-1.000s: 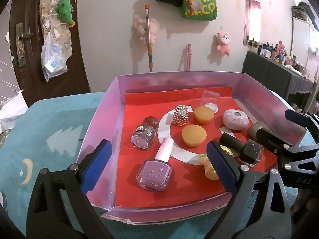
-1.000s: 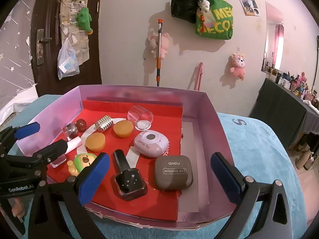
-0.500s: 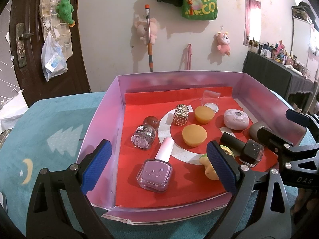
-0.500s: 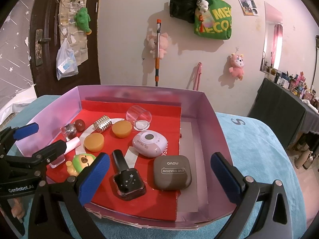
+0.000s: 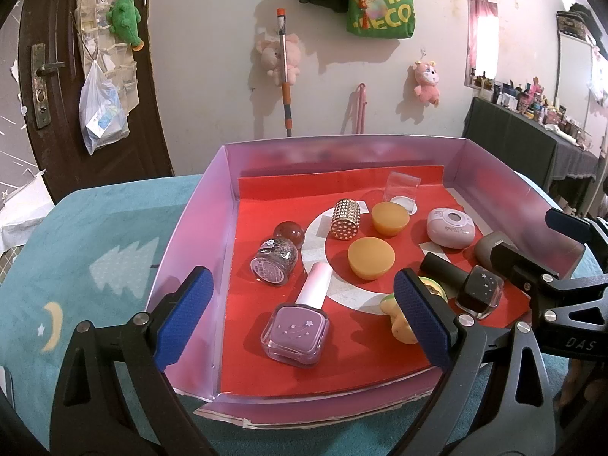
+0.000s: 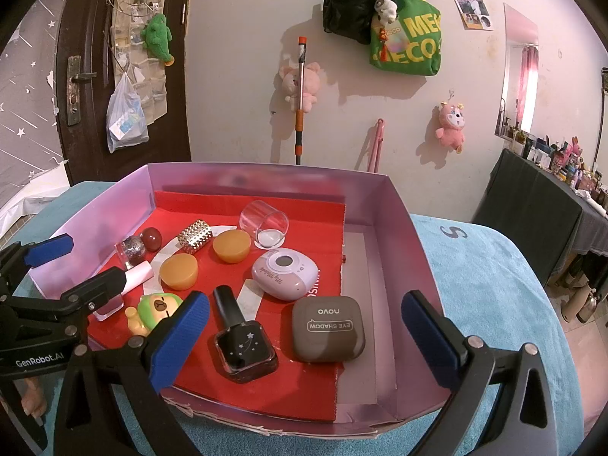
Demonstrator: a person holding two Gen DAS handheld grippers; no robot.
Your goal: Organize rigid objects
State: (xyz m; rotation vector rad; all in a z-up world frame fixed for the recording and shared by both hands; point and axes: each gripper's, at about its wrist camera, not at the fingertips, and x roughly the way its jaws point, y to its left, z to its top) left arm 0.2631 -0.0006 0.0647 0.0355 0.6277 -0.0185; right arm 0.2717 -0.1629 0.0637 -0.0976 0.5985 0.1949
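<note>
A shallow pink box (image 5: pixel 190 235) (image 6: pixel 395 235) with a red liner holds small rigid objects. A lilac nail polish bottle (image 5: pixel 296 326) lies near my open, empty left gripper (image 5: pixel 304 319). A black nail polish bottle (image 6: pixel 243 338) and a brown eye shadow case (image 6: pixel 328 328) lie between the fingers of my open, empty right gripper (image 6: pixel 304 338). Also inside are a pink oval case (image 6: pixel 285 273), two orange discs (image 5: pixel 371 257) (image 5: pixel 390 218), a studded gold cylinder (image 5: pixel 345 219), a glitter bottle (image 5: pixel 273 260), a red ball (image 5: pixel 289 232), a clear glass (image 6: pixel 265 224) and a green toy (image 6: pixel 154 309).
The box sits on a teal blanket (image 5: pixel 87 250) (image 6: pixel 494 285). A wall with hanging bags and plush toys stands behind it, a dark door (image 5: pixel 34 76) at the left, and a cluttered dark table (image 6: pixel 543 197) at the right.
</note>
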